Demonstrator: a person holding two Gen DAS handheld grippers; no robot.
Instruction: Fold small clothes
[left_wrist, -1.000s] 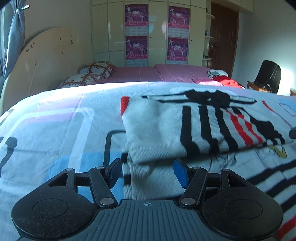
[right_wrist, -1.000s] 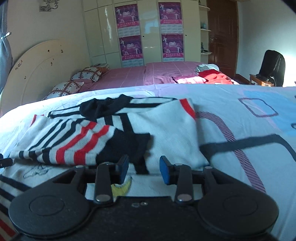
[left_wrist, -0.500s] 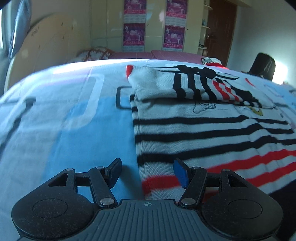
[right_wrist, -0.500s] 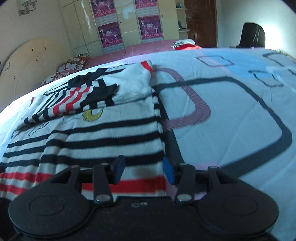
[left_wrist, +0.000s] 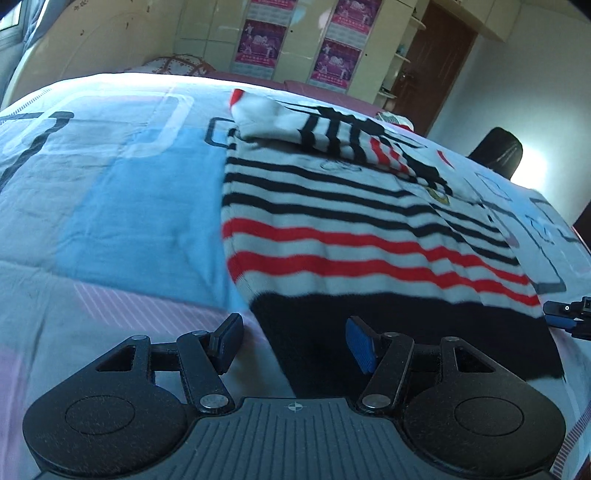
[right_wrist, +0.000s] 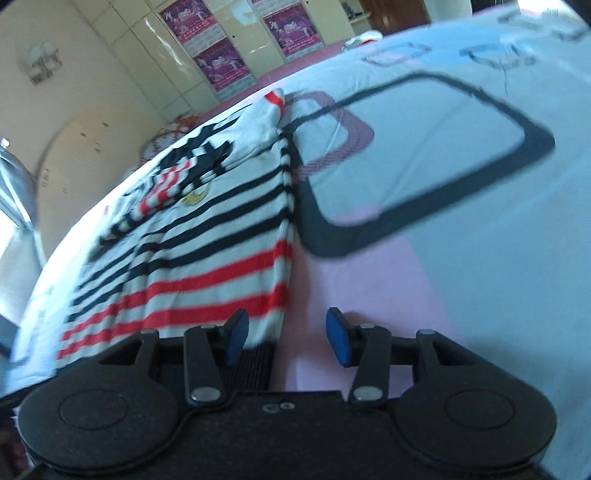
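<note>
Both views have slid from the folded sleeves to the sweater (left_wrist: 369, 236) hem; left gripper (left_wrist: 293, 341) and right gripper (right_wrist: 284, 334) gape, gripping nothing.

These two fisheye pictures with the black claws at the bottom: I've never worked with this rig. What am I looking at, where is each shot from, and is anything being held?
There is no robot arm. A person carries a two-finger gripper in each hand, and each has a camera looking forward along its fingers. The black shape at the bottom of each picture is that gripper.

The left wrist view shows the left gripper over the near left corner of a striped sweater. The right wrist view shows the right gripper at the near right corner of the same sweater.

The sweater lies flat on a patterned bedsheet, its sleeves already folded in at the far end. Both grippers are open, the right one's jaws having just widened, and nothing is held.
</note>
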